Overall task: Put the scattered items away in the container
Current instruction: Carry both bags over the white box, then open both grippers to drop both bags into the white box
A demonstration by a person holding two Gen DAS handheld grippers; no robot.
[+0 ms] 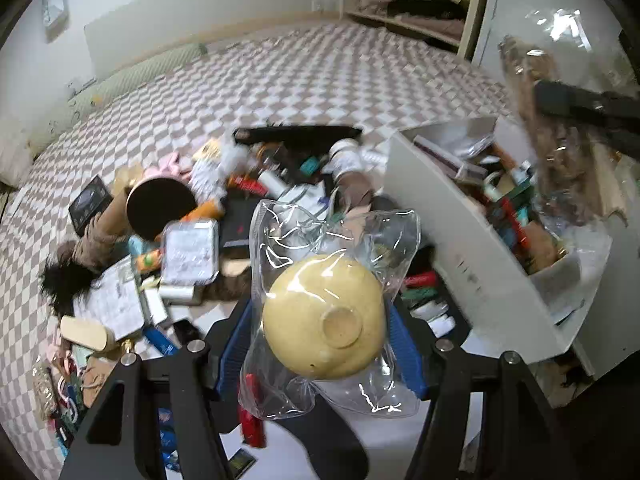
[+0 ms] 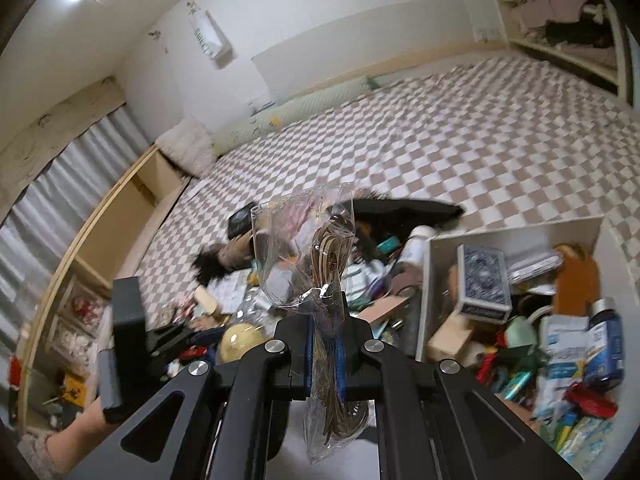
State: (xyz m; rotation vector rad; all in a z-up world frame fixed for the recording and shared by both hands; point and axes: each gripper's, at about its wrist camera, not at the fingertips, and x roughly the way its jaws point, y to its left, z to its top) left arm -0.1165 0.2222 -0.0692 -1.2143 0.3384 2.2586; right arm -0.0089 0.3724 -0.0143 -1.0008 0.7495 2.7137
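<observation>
Checkered bedding point(image 1: 280, 76) fills the upper half of both views and lies bare from the clutter up to the far wall, the widest open room in sight. Along its near edge the scattered pile point(image 1: 192, 232) of small boxes, tubes, a flat tin and a black round lid spreads across the middle and lower left of the left wrist view. The white container point(image 1: 452, 248) stands at the right of that view, its near wall tilted across the frame and its inside already crowded with goods; in the right wrist view the same container point(image 2: 516, 228) sits at the right with a blue card box on top of the heap. At lower centre of the left wrist view, the left gripper point(image 1: 324, 332) holds a yellow round object in a clear bag point(image 1: 320, 320), its blue pads point(image 1: 236, 340) pressing the bag from both sides with the jaws at a middling width, above the pile and just left of the container wall. The right gripper point(image 2: 324, 344) is clamped nearly closed on a clear bag of brownish coiled cord point(image 2: 332, 264), the bag standing up past the fingertips and hanging below them, left of the container's near corner. At upper right of the left view this bag hangs above the container.
</observation>
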